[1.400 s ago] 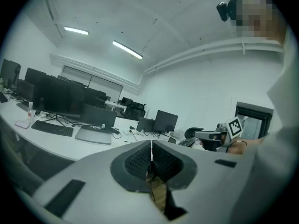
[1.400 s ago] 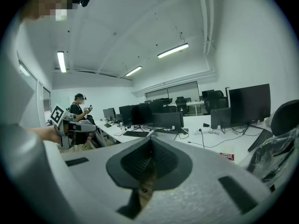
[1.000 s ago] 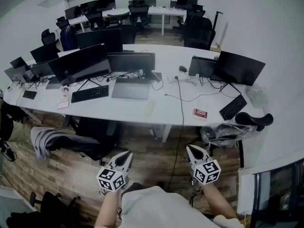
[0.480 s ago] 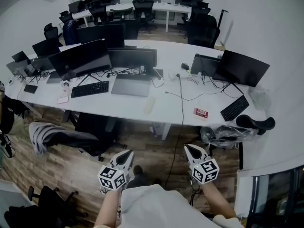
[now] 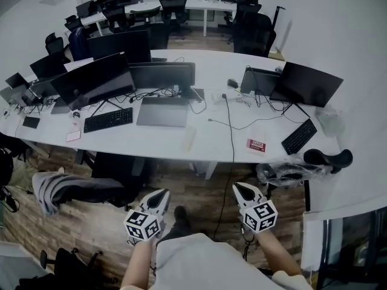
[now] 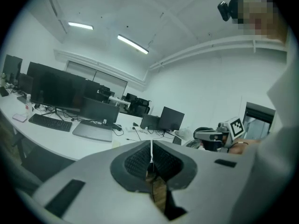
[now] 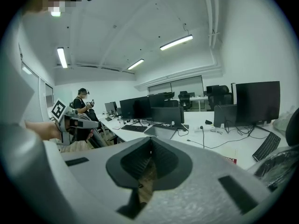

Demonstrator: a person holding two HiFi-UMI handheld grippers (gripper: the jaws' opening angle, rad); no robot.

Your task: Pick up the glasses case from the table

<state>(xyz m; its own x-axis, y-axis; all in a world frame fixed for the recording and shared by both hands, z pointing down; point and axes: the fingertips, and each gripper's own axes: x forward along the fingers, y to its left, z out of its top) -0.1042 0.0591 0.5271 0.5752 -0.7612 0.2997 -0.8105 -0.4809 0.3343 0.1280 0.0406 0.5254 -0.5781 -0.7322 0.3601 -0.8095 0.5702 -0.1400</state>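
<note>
Head view: looking steeply down on one long white worktop point(image 5: 211, 147) carrying two keyboards point(image 5: 107, 118), one grey laptop point(image 5: 162, 112) and one red box point(image 5: 256, 144). Can make out one pale oblong glasses case point(image 5: 189, 138) near the front edge, between laptop and red box, touched by nothing. Holding two tongs low over the wooden floor point(image 5: 193, 189), well short of that edge: left tongs point(image 5: 161, 194) pressed together, right tongs point(image 5: 239, 188) likewise.

Left gripper view: closed tip to tip, pinching nothing. Aimed across the worktop toward a row of dark monitors point(image 6: 60, 90).

Right gripper view: also pressed together and empty. One other person point(image 7: 83, 101) standing far off at the left. Red box showing just past the tongs at the right.
</note>
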